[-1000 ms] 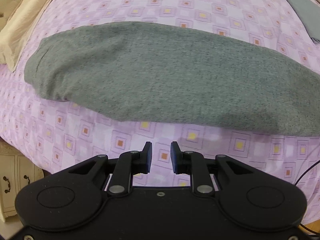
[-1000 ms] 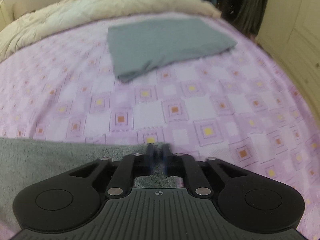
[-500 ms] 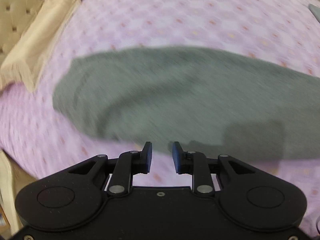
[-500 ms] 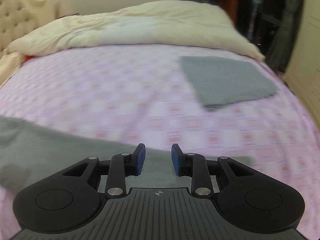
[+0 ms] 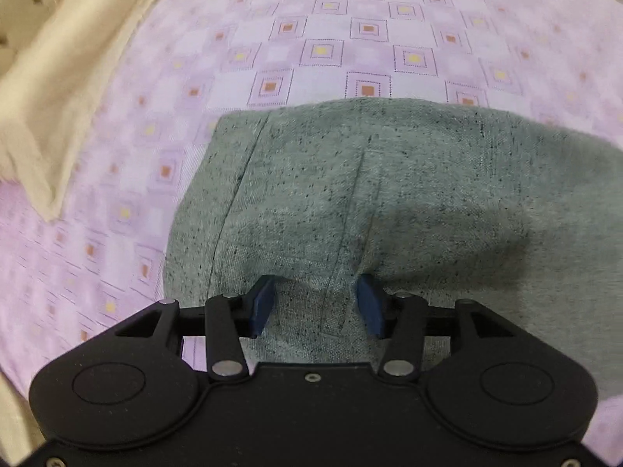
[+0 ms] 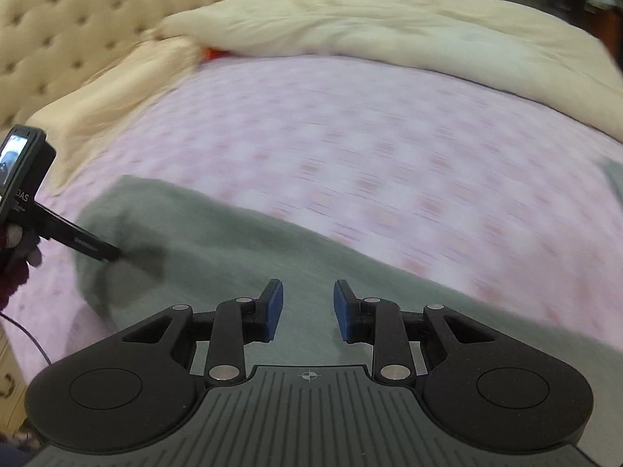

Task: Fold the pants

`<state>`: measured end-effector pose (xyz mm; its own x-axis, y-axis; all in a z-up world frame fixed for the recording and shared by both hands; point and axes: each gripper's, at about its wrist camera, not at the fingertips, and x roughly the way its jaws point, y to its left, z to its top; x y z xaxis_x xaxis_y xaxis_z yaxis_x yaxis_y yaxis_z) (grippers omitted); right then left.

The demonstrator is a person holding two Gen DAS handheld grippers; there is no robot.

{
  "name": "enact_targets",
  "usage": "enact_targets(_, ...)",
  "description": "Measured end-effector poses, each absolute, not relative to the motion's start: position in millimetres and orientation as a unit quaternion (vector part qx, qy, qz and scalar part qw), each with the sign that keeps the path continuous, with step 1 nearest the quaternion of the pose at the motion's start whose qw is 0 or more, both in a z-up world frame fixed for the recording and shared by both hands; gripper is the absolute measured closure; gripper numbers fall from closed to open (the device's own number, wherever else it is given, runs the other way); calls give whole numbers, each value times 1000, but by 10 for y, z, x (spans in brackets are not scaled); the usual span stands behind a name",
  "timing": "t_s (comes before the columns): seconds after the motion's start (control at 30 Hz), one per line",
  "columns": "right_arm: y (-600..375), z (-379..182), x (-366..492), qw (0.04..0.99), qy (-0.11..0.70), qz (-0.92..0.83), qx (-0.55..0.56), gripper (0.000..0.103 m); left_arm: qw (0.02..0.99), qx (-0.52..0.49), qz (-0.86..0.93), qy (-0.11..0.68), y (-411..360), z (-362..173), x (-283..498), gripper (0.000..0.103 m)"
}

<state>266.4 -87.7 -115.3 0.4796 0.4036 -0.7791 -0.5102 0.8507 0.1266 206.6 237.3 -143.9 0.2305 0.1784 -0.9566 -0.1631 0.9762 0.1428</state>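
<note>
The grey pants (image 5: pixel 409 194) lie flat on the bed, spread across the pink sheet (image 5: pixel 350 39) printed with small squares, with 1 end of the garment near the cream pillow (image 5: pixel 58 97) at the head of the bed. In the left wrist view the left hand-held gripper (image 5: pixel 316 303) points steeply down over that end of the pants; its jaws are opening, the blue pads (image 5: pixel 261 303) stand apart, and a stretch of grey cloth with 2 stitched seams lies between them without either pad pressing on it. In the right wrist view the right hand-held gripper (image 6: pixel 307 309) hangs over the near edge of the pants (image 6: pixel 241 249) further along; its blue pads are apart too, with grey cloth seen in the gap below them and nothing clamped. At the left edge of that view the other gripper (image 6: pixel 78 241) shows from the side, its dark tip down at the cloth, a hand (image 6: pixel 15 249) in a dark red sleeve around its handle. Beyond the sheet a cream duvet (image 6: pixel 389 27) is heaped along the far side of the bed, and a tufted cream headboard (image 6: pixel 58 19) rises at the upper left. The right view is blurred.
</note>
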Motion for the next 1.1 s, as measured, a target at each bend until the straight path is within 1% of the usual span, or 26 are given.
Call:
enact_targets(0.2, -52, -1319, 3160, 828, 425, 339, -136, 72, 796, 60, 75, 598, 2226, -1465, 1889, 46)
enact_targets(0.37, 392, -1543, 3455, 801, 436, 370, -178, 72, 798, 32, 57, 599, 2328, -1421, 1866, 46)
enact_targets(0.4, 445, -1592, 3436, 792, 444, 376, -187, 76, 798, 26, 50, 600, 2356, -1391, 1859, 46)
enact_targets(0.47, 479, -1574, 3352, 778, 444, 402, -189, 93, 801, 12, 43, 597, 2513, -1297, 1893, 47)
enact_targets(0.67, 452, -1382, 2865, 773, 401, 432, -236, 95, 834, -19, 75, 546, 2923, -883, 2080, 47)
enact_targets(0.77, 448, -1353, 2775, 770, 398, 435, -243, 98, 845, -32, 91, 526, 3138, -818, 2390, 47)
enact_targets(0.87, 472, -1340, 2771, 771, 405, 433, -232, 98, 846, -41, 112, 520, 3319, -863, 2724, 47)
enact_targets(0.97, 481, -1364, 2805, 770, 410, 434, -226, 98, 836, -49, 108, 536, 3422, -1020, 3081, 46)
enact_targets(1.1, 490, -1379, 2807, 766, 413, 439, -223, 98, 794, -61, 68, 601, 3392, -1347, 3271, 46)
